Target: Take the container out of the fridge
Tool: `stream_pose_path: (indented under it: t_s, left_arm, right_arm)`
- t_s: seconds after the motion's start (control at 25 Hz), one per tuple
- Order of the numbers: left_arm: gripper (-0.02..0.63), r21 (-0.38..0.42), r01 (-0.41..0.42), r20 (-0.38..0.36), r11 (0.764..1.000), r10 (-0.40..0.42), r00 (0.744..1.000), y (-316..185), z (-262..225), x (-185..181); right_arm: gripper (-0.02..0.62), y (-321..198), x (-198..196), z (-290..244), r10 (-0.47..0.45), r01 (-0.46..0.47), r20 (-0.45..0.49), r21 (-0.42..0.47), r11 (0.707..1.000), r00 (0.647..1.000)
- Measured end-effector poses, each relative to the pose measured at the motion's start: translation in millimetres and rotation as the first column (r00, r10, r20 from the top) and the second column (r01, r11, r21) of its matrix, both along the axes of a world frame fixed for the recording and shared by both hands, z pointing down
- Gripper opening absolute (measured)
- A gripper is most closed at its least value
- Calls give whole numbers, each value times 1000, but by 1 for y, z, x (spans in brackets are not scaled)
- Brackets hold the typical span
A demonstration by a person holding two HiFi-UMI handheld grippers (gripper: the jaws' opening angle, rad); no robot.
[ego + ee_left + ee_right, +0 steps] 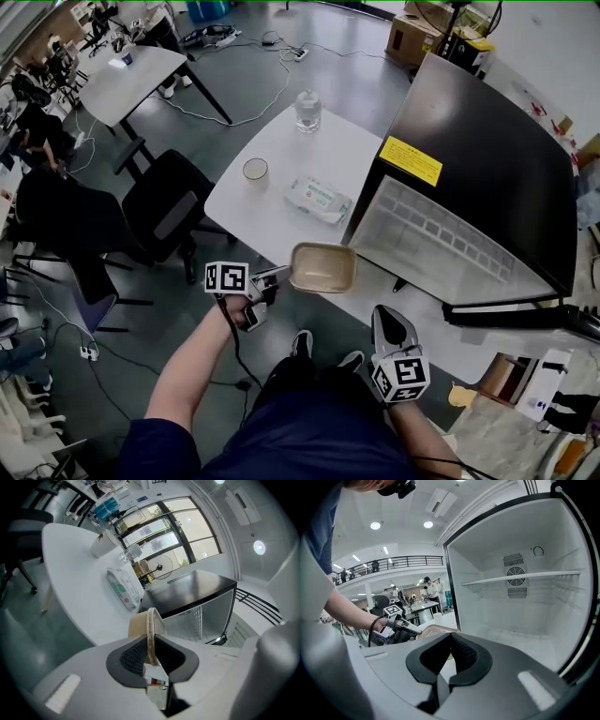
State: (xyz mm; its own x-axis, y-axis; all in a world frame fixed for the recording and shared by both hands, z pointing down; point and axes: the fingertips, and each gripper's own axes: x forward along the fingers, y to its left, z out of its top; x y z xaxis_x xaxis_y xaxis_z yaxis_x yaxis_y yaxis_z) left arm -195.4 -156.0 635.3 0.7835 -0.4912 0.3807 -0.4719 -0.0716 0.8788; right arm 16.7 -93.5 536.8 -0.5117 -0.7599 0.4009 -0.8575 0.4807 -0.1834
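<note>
A shallow beige container (323, 269) hangs just past the near edge of the white table (281, 159), in front of the open black fridge (487, 159). My left gripper (281, 276) is shut on its left rim; in the left gripper view the rim (150, 625) stands edge-on between the pads. My right gripper (386, 317) is lower right of the container, apart from it, jaws shut and empty. The right gripper view looks past the shut right gripper (449, 660) into the bare fridge interior (520, 620), with the container (436, 630) and left gripper (405, 626) at its left.
The fridge door (441, 239) lies swung open to the container's right. On the table are a wipes pack (319, 200), a paper cup (255, 169) and a clear bottle (307, 110). A black chair (173, 211) stands left of the table. A wire shelf (520, 578) crosses the fridge.
</note>
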Motion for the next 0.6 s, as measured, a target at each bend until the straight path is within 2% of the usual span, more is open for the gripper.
stream_pose_path:
  t_s: [0.24, 0.6]
  left_arm:
    - [54, -6, -29, 37, 1000, 29, 999, -12, 6, -38]
    - [55, -28, -94, 76, 995, 96, 992, -43, 23, -69]
  right_arm:
    - [5, -4, -14, -2, 3, -3, -9, -11, 1000, 1000]
    - [5, -10, -6, -1, 63, -64, -38, -20, 998, 997]
